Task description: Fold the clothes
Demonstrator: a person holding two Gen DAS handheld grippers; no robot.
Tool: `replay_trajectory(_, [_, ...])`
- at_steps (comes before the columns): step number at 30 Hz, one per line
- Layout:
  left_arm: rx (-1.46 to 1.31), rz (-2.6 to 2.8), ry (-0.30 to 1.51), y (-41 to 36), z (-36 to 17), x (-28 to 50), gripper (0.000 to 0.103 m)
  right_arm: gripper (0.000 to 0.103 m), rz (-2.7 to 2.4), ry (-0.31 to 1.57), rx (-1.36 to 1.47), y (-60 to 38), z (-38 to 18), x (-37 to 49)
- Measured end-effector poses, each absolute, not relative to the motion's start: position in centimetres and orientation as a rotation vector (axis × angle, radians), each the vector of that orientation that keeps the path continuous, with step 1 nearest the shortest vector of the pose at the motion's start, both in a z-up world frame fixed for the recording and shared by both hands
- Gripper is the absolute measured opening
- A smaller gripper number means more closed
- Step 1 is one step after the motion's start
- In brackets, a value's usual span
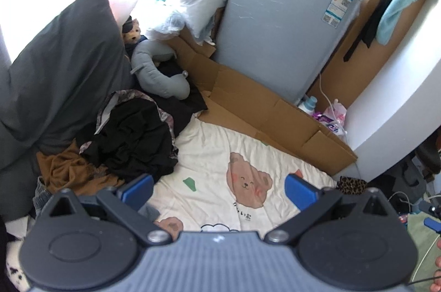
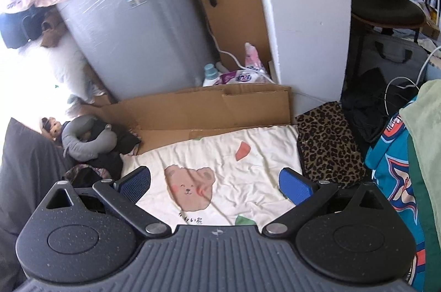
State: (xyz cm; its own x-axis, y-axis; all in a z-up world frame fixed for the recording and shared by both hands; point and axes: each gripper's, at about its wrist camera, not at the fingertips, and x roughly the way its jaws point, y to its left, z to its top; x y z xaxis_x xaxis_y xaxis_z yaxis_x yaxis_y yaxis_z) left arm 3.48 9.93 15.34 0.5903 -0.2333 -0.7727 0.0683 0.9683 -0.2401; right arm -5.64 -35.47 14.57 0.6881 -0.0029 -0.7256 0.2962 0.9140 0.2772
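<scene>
A heap of crumpled clothes lies on the left of a cream bear-print sheet (image 1: 220, 154): a black garment (image 1: 132, 137) on top and a brown one (image 1: 69, 170) below it. My left gripper (image 1: 219, 190) hovers over the sheet just right of the heap, open, nothing between its blue pads. My right gripper (image 2: 215, 185) is also open and empty above the sheet (image 2: 234, 162). A folded leopard-print cloth (image 2: 328, 143) lies at the sheet's right edge, beside the right fingertip. Only a dark edge of the heap (image 2: 88, 173) shows in the right wrist view.
A grey washing machine (image 1: 281, 16) and flattened cardboard (image 1: 261, 110) border the sheet's far side. A dark grey pillow (image 1: 60, 66) and a grey plush toy (image 1: 160, 71) sit left. A white pillar (image 2: 303, 16) and teal-and-green clothes (image 2: 399, 168) stand right.
</scene>
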Motion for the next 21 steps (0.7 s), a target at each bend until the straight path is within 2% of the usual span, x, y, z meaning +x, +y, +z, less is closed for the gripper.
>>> replay_trajectory(8, [-0.225,-0.156,0.808,10.2,14.8,0.9,0.103,0.102,-0.143,0.769,0.327,-31.8,16.0,-7.4])
replay_trajectory(21, [-0.239,-0.249,0.742,8.3,13.4,-0.8,0.103,0.102,-0.183,0.696,0.241,-28.4,16.9,-11.5])
